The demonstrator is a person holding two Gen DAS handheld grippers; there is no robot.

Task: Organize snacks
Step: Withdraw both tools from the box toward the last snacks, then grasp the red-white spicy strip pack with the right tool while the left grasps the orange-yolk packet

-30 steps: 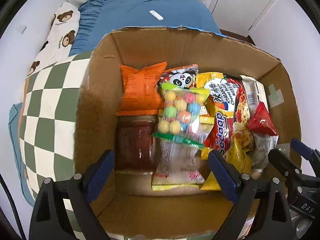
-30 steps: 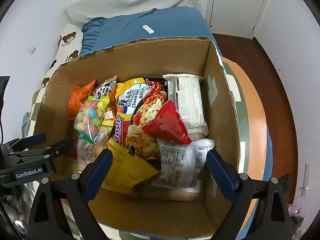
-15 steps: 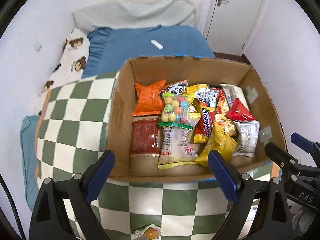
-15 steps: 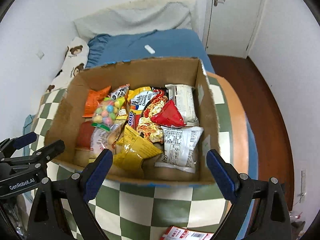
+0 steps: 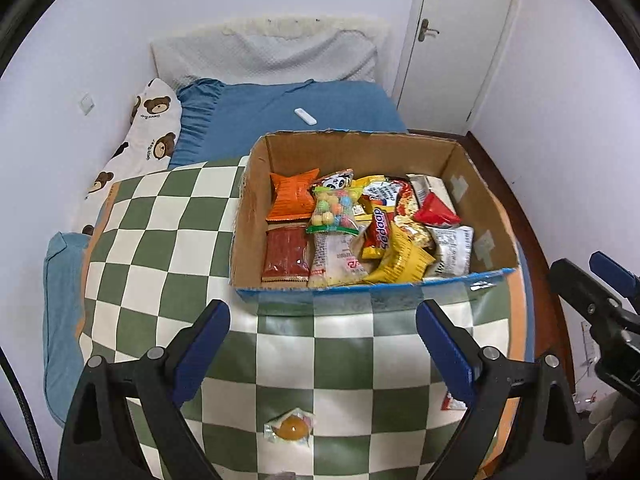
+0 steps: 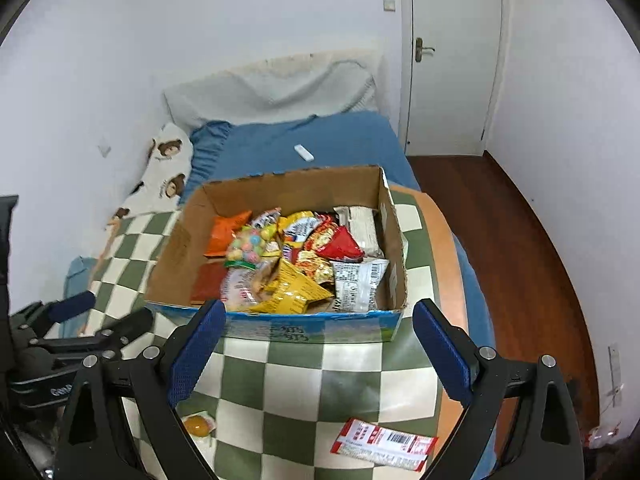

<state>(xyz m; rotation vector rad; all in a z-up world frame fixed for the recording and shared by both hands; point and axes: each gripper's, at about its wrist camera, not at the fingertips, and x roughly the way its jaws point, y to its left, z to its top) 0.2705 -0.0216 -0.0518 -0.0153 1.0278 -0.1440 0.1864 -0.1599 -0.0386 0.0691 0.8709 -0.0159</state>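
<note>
- Left hand-held gripper [image 5: 322, 346] gapes wide, holding nothing.
- Right hand-held gripper [image 6: 318, 344] likewise spread, empty.
- Cardboard box [image 5: 486, 216] brims with snacks on the bed [image 5: 160, 220].

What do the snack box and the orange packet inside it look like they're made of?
The box looks like plain brown corrugated cardboard, matte, with ragged cut rims. The orange packet seems to be thin plastic or foil film, slightly glossy, puffed, with crimped ends.
</note>
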